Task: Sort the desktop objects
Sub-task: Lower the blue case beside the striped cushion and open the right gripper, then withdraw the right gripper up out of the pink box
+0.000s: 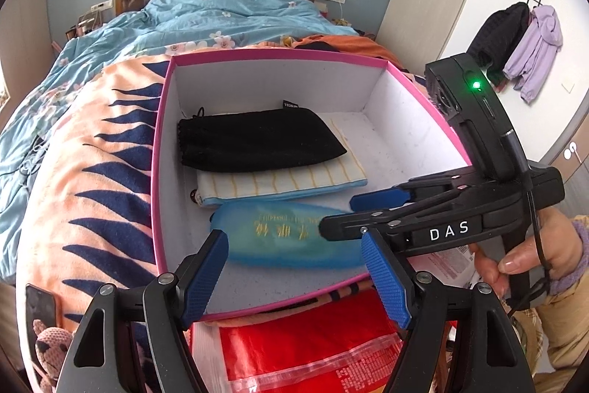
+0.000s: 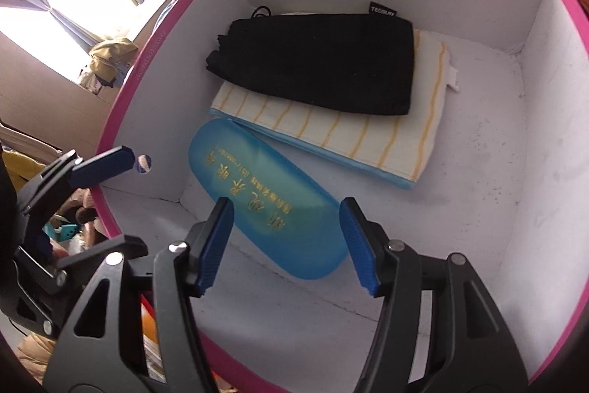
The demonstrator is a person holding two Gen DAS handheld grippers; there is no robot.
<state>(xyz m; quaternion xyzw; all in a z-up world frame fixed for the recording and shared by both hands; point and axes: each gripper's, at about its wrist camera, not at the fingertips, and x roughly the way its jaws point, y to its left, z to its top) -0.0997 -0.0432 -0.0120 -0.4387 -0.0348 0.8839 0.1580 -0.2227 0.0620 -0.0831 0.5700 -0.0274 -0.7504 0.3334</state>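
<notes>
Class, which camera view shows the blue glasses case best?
The right wrist view: the blue glasses case lies nearly whole, gold lettering clear. In the left wrist view the right gripper covers part of it.

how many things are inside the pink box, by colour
black: 1, the drawstring pouch
white with yellow stripes: 1, the folded towel under the pouch
blue: 1, the glasses case with gold lettering
total: 3 inside the pink box
</notes>
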